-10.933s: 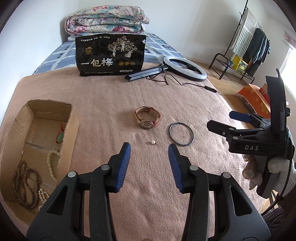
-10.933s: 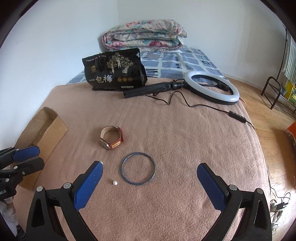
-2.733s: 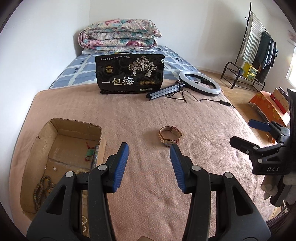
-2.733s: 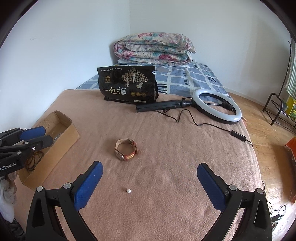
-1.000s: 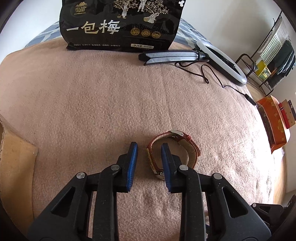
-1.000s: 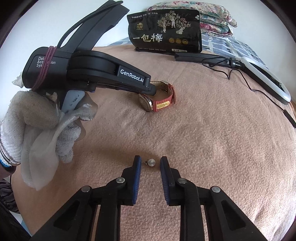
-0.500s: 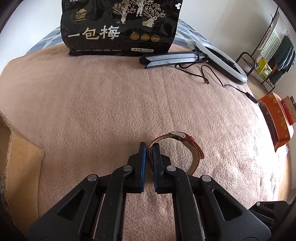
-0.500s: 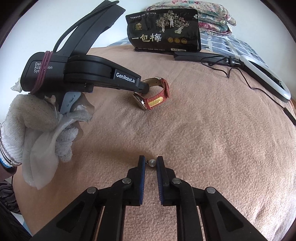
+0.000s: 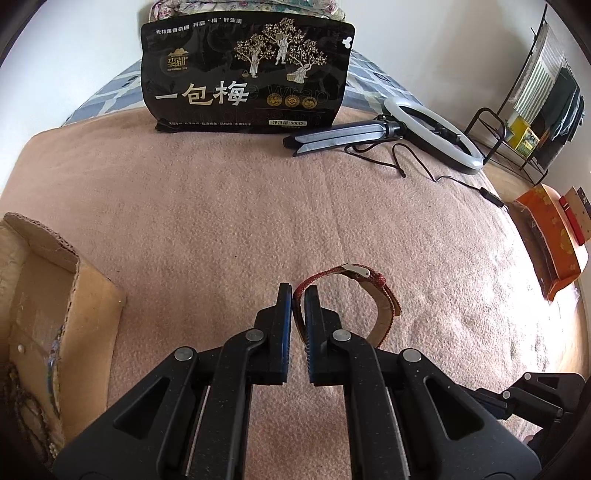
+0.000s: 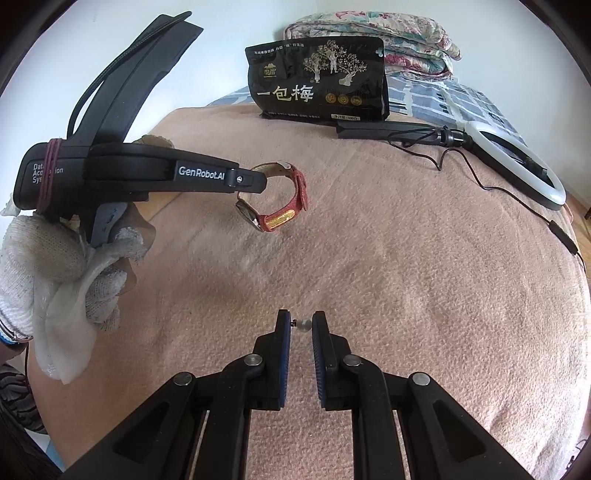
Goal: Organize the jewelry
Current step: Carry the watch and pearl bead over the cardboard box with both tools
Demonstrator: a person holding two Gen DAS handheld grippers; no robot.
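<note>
My left gripper is shut on the strap of a red-strapped watch and holds it just above the pink blanket. In the right wrist view the watch hangs from the left gripper clear of the blanket. My right gripper is shut on a small pearl earring, pinched between the blue pads close over the blanket. The cardboard box with bead strings inside sits at the left edge of the left wrist view.
A black snack bag stands at the back of the bed. A ring light with folded tripod and cable lies at the back right. A folded quilt lies behind the bag. An orange box is on the floor to the right.
The left gripper has lifted the watch off the blanket and drawn back towards the box. The right gripper stays closed on the pearl earring and has raised it slightly.
</note>
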